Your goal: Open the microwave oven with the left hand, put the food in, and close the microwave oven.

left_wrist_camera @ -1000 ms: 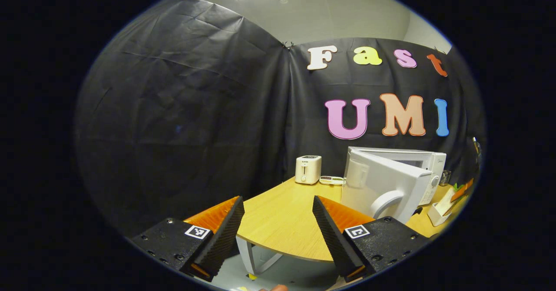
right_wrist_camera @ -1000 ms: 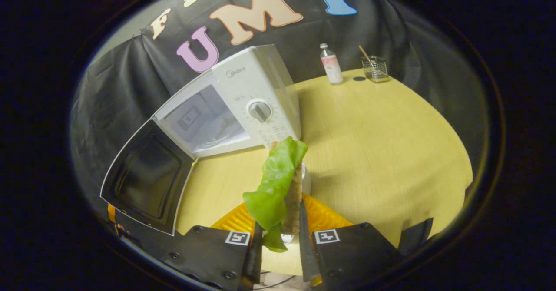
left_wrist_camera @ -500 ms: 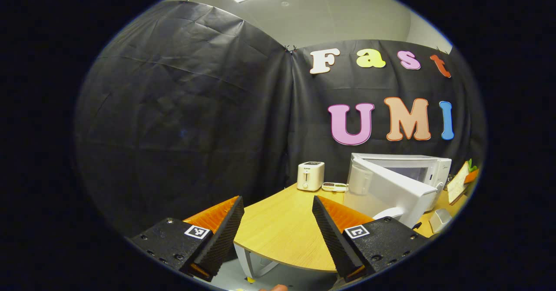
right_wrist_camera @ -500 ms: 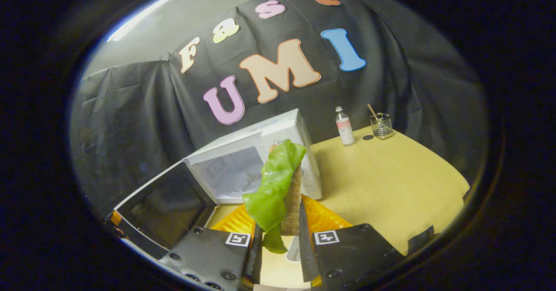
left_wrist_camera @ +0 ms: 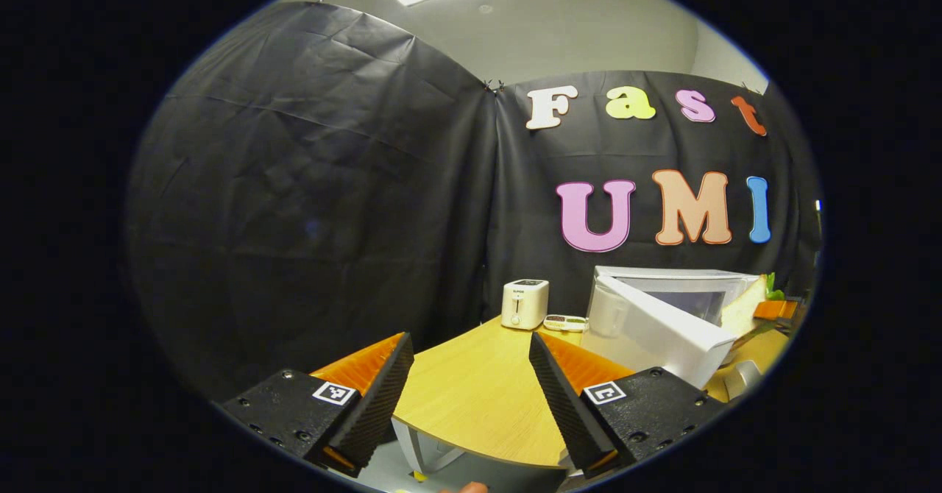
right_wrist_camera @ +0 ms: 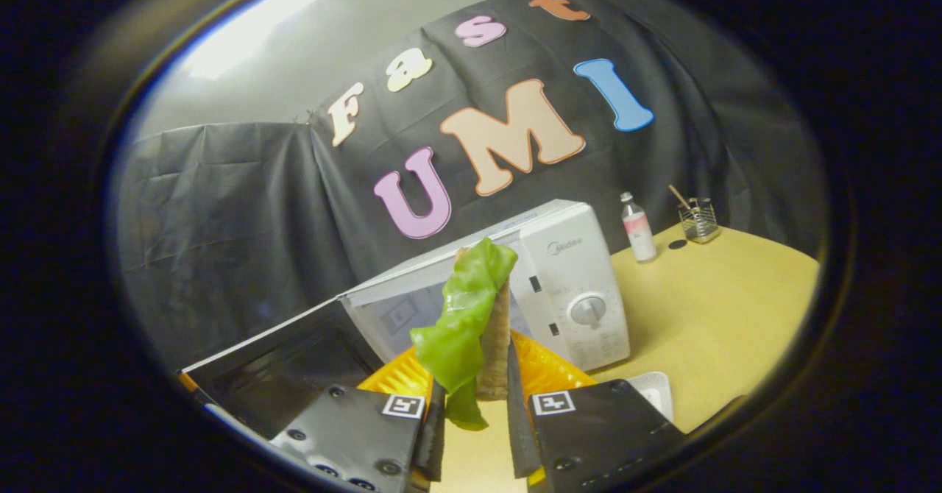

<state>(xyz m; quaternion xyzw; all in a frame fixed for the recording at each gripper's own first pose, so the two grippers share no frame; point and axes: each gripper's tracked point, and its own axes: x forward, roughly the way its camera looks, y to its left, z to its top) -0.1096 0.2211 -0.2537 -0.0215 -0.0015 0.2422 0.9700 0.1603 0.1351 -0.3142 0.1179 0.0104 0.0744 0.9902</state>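
Observation:
The white microwave (right_wrist_camera: pixel 567 287) stands on the yellow table (right_wrist_camera: pixel 721 309) with its door (right_wrist_camera: pixel 280 360) swung wide open to the left. My right gripper (right_wrist_camera: pixel 471 405) is shut on the food (right_wrist_camera: pixel 471 316), a slice of bread with a green lettuce leaf, held upright in front of the oven's open cavity. In the left gripper view the microwave (left_wrist_camera: pixel 677 287) is at the right with its door (left_wrist_camera: pixel 655 331) open, and the food (left_wrist_camera: pixel 743 305) shows at its mouth. My left gripper (left_wrist_camera: pixel 471 397) is open and holds nothing, off the table's near-left edge.
A white toaster (left_wrist_camera: pixel 524 303) and a small flat object (left_wrist_camera: pixel 565 322) sit at the table's back. A bottle (right_wrist_camera: pixel 637 228) and a wire holder (right_wrist_camera: pixel 698 219) stand right of the microwave. A white dish (right_wrist_camera: pixel 655 394) lies on the table near my right gripper.
My right gripper has lifted the food off the table and carried it up to the microwave's opening. The left gripper has drifted slightly back, staying open.

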